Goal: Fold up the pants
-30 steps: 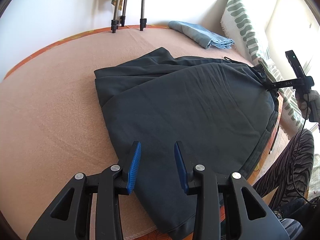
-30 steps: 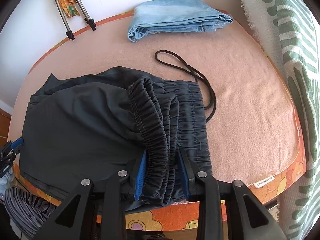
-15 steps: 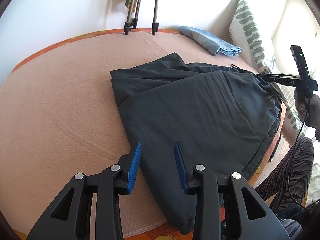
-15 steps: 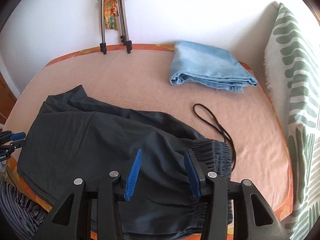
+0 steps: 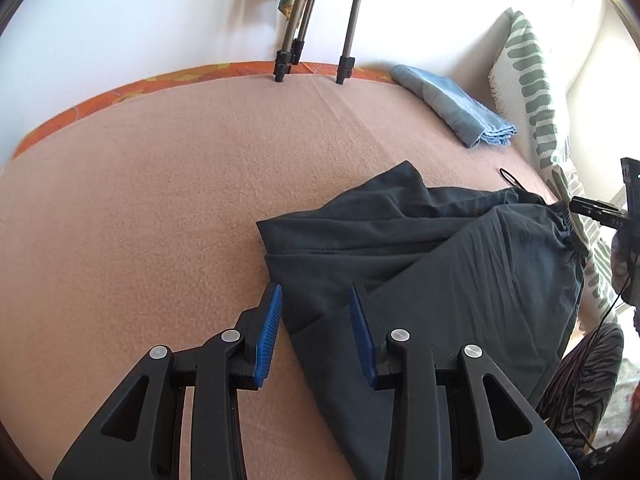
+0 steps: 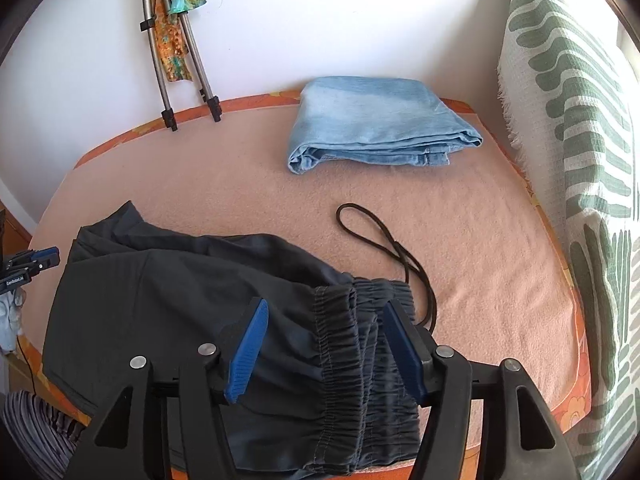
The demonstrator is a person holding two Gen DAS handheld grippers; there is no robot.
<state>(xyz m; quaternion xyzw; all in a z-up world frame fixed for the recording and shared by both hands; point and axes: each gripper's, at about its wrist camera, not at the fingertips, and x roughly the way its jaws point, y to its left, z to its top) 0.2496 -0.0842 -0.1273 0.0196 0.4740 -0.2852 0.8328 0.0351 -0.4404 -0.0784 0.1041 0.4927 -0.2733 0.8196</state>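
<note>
Dark grey pants lie folded over on a pink blanket. In the right wrist view the pants show their gathered elastic waistband near me, with a black drawstring looped on the blanket beyond it. My left gripper is open and empty, low over the folded leg end of the pants. My right gripper is open wide and empty, its fingers either side of the waistband. The right gripper shows at the right edge of the left wrist view.
Folded light blue jeans lie at the back of the bed. A green-and-white patterned cushion stands along the right side. Metal stand legs rest at the back wall. The person's striped trouser leg is at the bed's near edge.
The right gripper has let go of the waistband and opened wide; the waistband now lies flat. The left gripper has moved to the left end of the pants.
</note>
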